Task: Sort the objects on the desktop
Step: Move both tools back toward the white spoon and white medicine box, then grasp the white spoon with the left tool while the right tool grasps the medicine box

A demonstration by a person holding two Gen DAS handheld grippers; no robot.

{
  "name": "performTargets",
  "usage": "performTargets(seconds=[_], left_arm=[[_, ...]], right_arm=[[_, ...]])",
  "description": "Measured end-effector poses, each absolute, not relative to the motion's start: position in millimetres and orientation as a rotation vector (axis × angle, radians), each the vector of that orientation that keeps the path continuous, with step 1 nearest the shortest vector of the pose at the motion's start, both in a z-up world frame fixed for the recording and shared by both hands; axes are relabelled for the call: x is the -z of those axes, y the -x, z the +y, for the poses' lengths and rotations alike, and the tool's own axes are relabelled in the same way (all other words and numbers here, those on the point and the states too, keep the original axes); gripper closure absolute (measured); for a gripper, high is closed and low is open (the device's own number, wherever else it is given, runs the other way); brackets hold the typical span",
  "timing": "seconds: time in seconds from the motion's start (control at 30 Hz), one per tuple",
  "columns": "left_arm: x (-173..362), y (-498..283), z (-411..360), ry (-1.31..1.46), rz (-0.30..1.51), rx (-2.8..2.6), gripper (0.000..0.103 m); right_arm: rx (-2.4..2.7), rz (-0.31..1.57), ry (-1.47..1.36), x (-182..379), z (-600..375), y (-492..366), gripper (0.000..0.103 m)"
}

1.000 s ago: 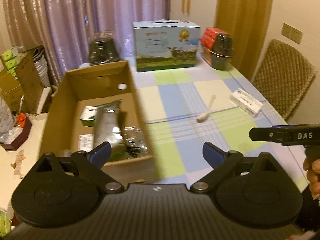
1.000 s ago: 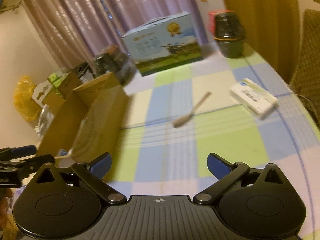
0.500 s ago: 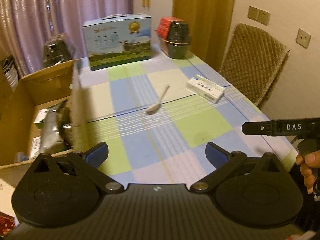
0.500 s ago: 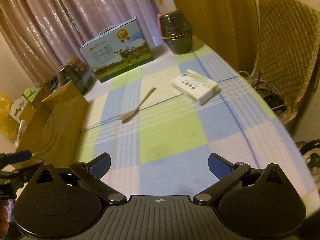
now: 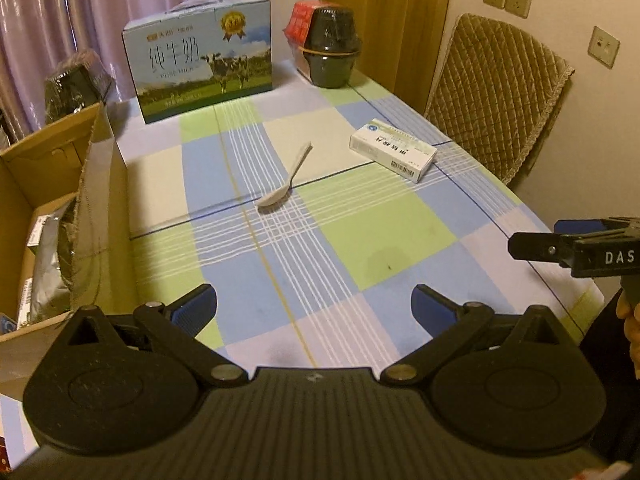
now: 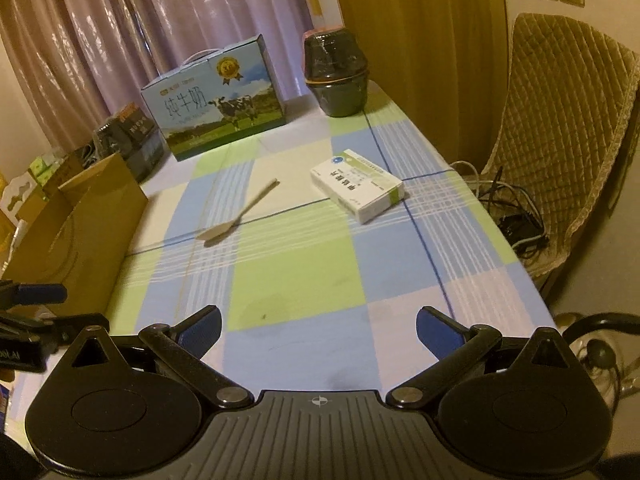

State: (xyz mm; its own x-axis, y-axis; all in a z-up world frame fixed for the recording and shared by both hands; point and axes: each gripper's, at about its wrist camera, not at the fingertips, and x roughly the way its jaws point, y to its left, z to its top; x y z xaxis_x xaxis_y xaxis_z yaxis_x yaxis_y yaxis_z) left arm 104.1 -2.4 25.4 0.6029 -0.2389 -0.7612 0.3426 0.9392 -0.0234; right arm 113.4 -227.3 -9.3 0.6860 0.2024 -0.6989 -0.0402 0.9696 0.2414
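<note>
Standing at the table's left edge, the cardboard box (image 5: 48, 208) holds a silvery pouch (image 5: 50, 272) and small packets, partly hidden by its flap. My left gripper (image 5: 314, 300) hovers spread wide and empty over the checked tablecloth (image 5: 372, 240). Farther along lies the white spoon (image 5: 286, 184), bowl toward me, then the medicine box (image 5: 392, 154) flat near the right edge. My right gripper (image 6: 318, 330) is likewise splayed apart, carrying nothing. The milk carton (image 5: 200, 60) and a wrapped dark pot (image 5: 330, 50) stand at the back.

Both wrist cameras are looking from the table's (image 5: 384, 236) near edge toward the far curtain (image 6: 168, 28), sharing spoon (image 5: 286, 184) and milk carton (image 6: 216, 100).
</note>
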Motion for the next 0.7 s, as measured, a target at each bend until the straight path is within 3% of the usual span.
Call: performTargets(seconds=[0.47,0.7], left_arm=[[4,-168,-4,-0.073,0.87,0.359,0.002],[24,-210,-5,-0.034,0.88,0.359,0.009]], right_arm=[[-0.193,0.788,-0.024,28,-244,-180,0.002],[-0.247,0.794,0.073,52,-253,-233,0.002]])
